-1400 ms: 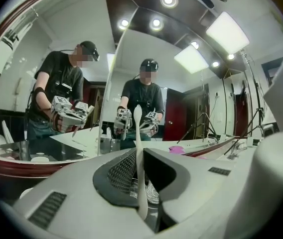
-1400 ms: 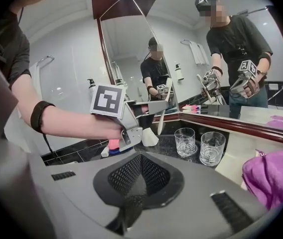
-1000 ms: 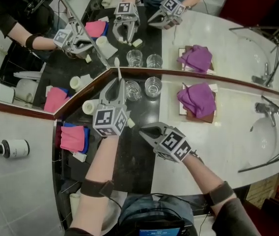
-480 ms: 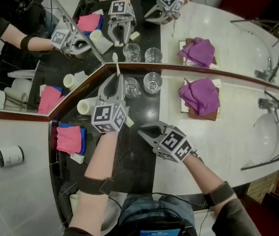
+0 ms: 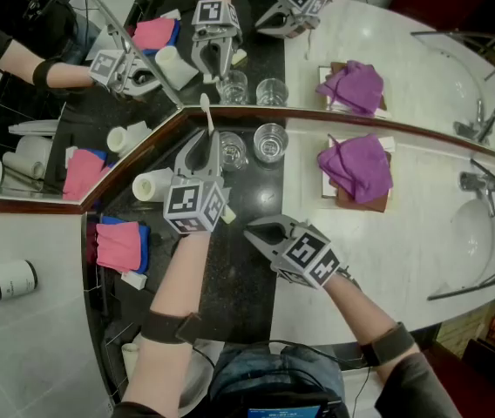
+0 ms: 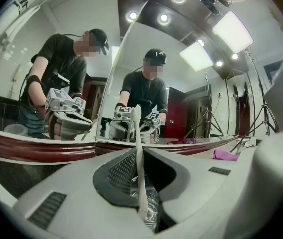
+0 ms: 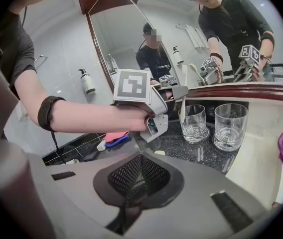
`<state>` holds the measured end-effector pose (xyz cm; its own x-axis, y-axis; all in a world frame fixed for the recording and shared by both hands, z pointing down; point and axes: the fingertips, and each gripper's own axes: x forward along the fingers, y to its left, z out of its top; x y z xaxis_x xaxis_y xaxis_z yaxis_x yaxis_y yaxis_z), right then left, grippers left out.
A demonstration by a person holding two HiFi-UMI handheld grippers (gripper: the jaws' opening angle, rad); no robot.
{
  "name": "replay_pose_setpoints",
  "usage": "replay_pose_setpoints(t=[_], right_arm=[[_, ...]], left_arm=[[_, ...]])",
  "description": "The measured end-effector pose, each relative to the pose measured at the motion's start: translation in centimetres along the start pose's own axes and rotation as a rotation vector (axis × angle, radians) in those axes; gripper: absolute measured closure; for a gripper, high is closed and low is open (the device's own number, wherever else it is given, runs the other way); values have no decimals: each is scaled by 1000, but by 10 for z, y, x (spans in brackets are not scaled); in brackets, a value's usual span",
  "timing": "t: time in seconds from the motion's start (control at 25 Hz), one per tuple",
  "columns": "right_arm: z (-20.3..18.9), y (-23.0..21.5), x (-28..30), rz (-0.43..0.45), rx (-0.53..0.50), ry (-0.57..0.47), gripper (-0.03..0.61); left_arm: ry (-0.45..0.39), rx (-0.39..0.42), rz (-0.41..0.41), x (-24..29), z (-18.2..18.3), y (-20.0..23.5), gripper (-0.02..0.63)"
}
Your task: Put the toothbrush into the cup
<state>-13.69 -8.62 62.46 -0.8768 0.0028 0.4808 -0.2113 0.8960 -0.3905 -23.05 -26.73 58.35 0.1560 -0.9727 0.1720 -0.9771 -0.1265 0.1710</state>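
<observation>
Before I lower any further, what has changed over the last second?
The left gripper, shut on the upright toothbrush, has sunk slightly by the left glass; nothing was taken or let go. The right gripper stays shut and empty; the right glass and the purple cloth have not moved.

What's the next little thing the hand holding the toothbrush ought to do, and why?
Probably lower the left gripper a little, so the bottom end of the toothbrush sinks into the glass below it. The jaws are clamped on the toothbrush, which stands roughly upright right over that glass and is not yet resting in it. The right gripper is shut and empty, off to the side.
</observation>
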Motion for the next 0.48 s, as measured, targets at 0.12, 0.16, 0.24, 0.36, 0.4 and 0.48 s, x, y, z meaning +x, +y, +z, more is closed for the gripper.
replay_pose_setpoints(t=[0.12, 0.16, 0.24, 0.36, 0.4, 0.48], right_arm=[[-3, -1, -1, -2, 8, 1, 558], [-3, -1, -1, -2, 9, 1, 560], [-4, 1, -1, 0, 10, 2, 560], [-5, 1, -1, 0, 10, 3, 559], [-6, 1, -1, 0, 11, 3, 559], [-6, 1, -1, -1, 14, 3, 560]], left_arm=[[23, 2, 1, 1, -8, 0, 578], [31, 3, 4, 1, -11, 0, 578], [48, 3, 11, 0, -15, 2, 578], [83, 8, 18, 1, -23, 3, 577], [97, 11, 20, 1, -27, 4, 577], [126, 16, 24, 1, -34, 4, 577]])
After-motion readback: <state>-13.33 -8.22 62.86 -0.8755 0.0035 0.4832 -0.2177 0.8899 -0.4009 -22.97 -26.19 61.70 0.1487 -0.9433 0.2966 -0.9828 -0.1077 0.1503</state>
